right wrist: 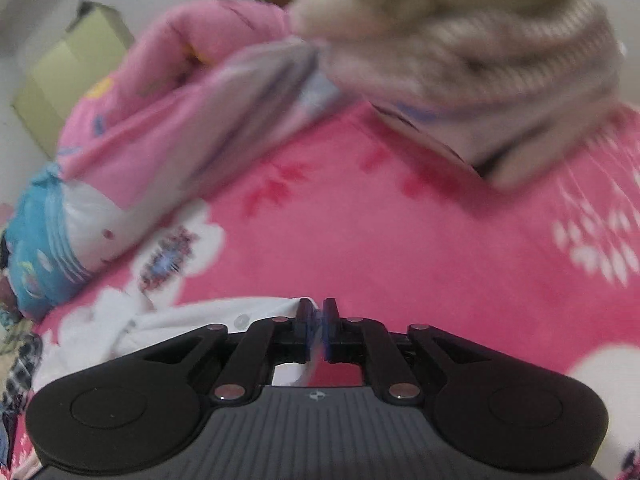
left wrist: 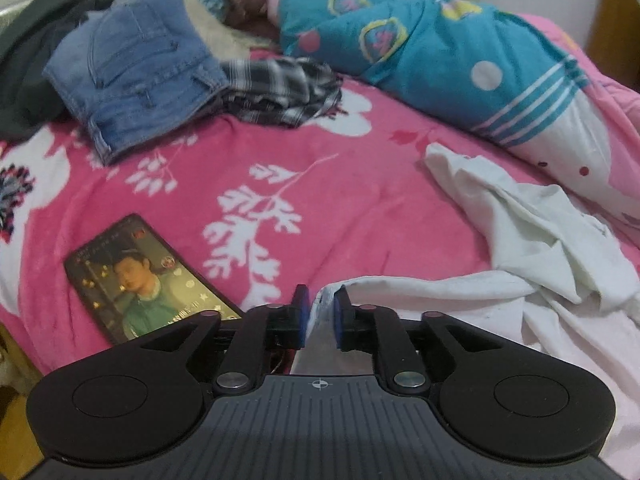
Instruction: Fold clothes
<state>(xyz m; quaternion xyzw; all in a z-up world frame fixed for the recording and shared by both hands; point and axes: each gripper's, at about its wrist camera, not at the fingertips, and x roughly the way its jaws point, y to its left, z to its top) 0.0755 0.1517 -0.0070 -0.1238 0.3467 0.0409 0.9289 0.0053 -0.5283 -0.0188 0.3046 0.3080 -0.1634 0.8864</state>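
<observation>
A white garment (left wrist: 532,240) lies crumpled on the pink flowered blanket (left wrist: 320,168), reaching from the middle right down to my left gripper (left wrist: 322,300). The left jaws are nearly closed with an edge of the white cloth pinched between them. In the right wrist view the same white garment (right wrist: 168,324) lies at lower left, and my right gripper (right wrist: 318,312) is shut on its edge. That view is blurred.
A phone (left wrist: 140,280) with a lit screen lies left of the left gripper. Folded jeans (left wrist: 136,76), a plaid garment (left wrist: 280,88) and dark clothes (left wrist: 28,60) sit at the back left. A blue patterned quilt roll (left wrist: 440,48) lies at the back. A beige folded pile (right wrist: 480,60) sits at the far right.
</observation>
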